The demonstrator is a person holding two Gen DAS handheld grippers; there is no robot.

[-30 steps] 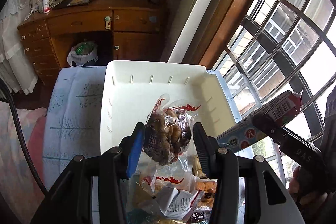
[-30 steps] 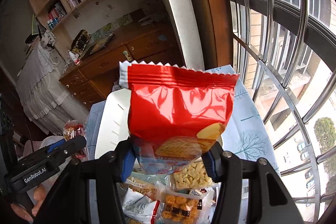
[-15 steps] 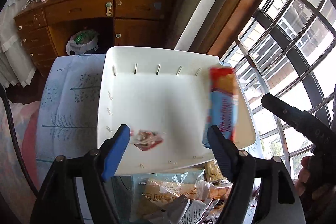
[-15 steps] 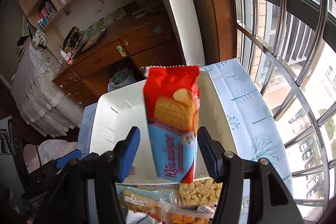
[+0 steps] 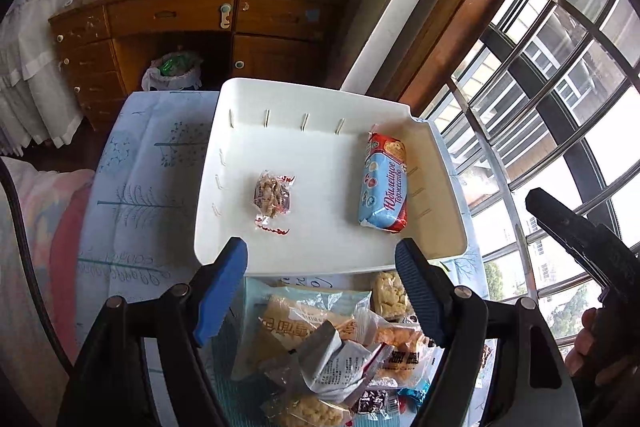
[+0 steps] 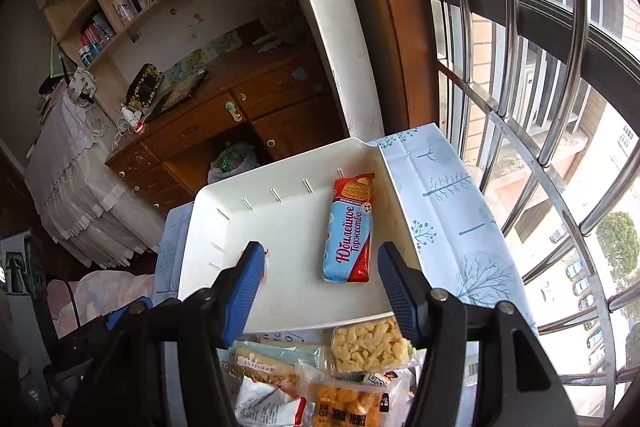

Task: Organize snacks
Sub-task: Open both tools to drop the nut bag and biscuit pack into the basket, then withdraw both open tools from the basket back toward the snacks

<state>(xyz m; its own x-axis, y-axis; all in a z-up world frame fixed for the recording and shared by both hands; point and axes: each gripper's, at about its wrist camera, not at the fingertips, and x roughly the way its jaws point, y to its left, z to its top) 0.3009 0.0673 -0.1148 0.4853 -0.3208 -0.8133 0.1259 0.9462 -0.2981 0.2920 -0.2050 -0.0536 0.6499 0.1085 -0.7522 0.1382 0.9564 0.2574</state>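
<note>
Left wrist view: the left gripper (image 5: 320,291) stands open and empty above the near rim of the white tray (image 5: 320,263). A small clear-wrapped snack (image 5: 273,195) lies mid-tray, a blue biscuit packet (image 5: 385,185) by the right wall, bare floor between them. The snack pile (image 5: 332,351) is partly hidden by the fingers.

Right wrist view: the right gripper (image 6: 320,291) is open, empty; its left finger (image 6: 244,287) hides the small snack.

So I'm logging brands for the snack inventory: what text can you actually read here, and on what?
"Юбилейное" and, less surely, "Торжество": blue-and-red biscuit packet in the white plastic tray.
Red print on the small clear-wrapped snack: too small.
Print on the loose wrapped snack pile: Chinese characters, too blurred.
</note>
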